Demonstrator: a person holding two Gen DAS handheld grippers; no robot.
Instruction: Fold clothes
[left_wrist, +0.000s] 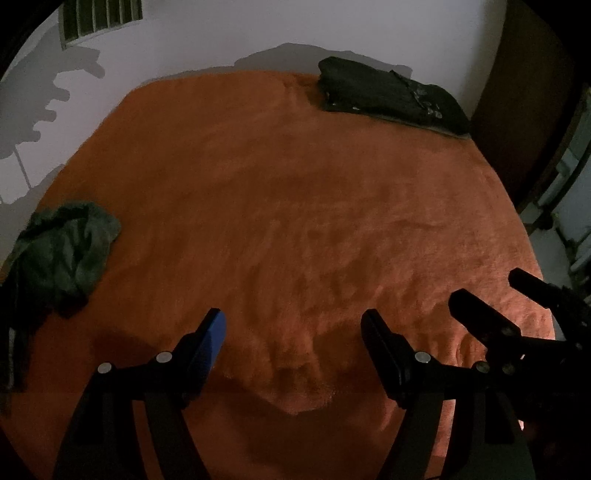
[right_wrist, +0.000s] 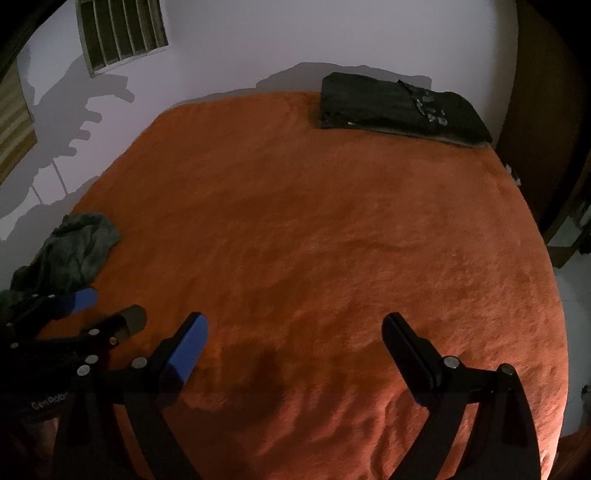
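Left wrist view: both grippers, left (left_wrist: 293, 325) and right (right_wrist: 295, 326), spread wide, empty, above bed (left_wrist: 280, 206) near edge; folded dark stack (left_wrist: 391, 98) parked far-right corner, crumpled green garment (left_wrist: 66, 251) at left edge, likely sorting done from undone.

From my left wrist view, the crumpled green garment (left_wrist: 62, 251) left of the orange blanket (left_wrist: 280, 206) runs out past the picture's edge. The print on the folded black clothes (right_wrist: 399, 107) at the blanket's far side is too small to read. My right wrist view cuts off the window (right_wrist: 122, 33) above the blanket.
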